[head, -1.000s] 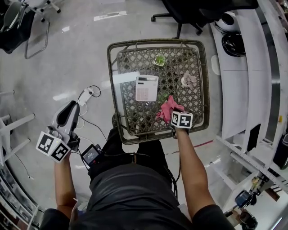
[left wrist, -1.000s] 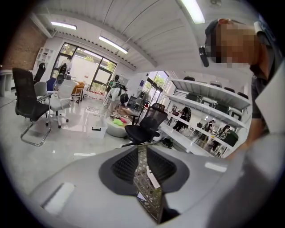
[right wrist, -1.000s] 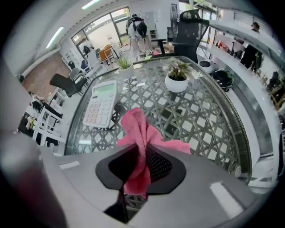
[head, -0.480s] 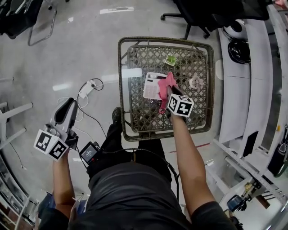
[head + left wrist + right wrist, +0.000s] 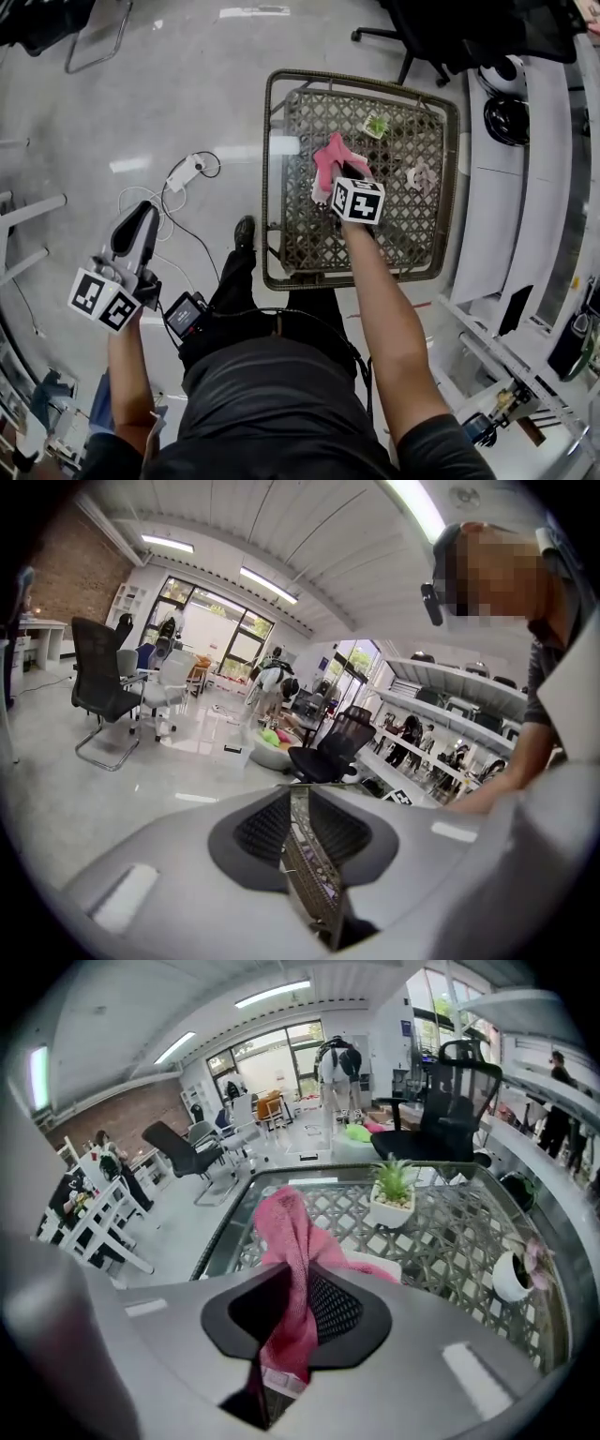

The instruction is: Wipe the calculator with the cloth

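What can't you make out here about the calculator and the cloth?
- Calculator: keys and display hidden. In the head view the pink cloth and the right gripper's marker cube cover it; the right gripper view shows only a white edge.
- Whether cloth touches calculator: contact hidden under the cloth in both views.
- Small pale thing: too small in the head view to name.

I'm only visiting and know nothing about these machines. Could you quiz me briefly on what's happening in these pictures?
1. True or false: the right gripper is shut on the pink cloth.
2. What lies on the table beneath that cloth? A) calculator B) phone C) book
3. Fill in: the left gripper is held beside the table, over the ____.

Key: 1 true; 2 A; 3 floor.
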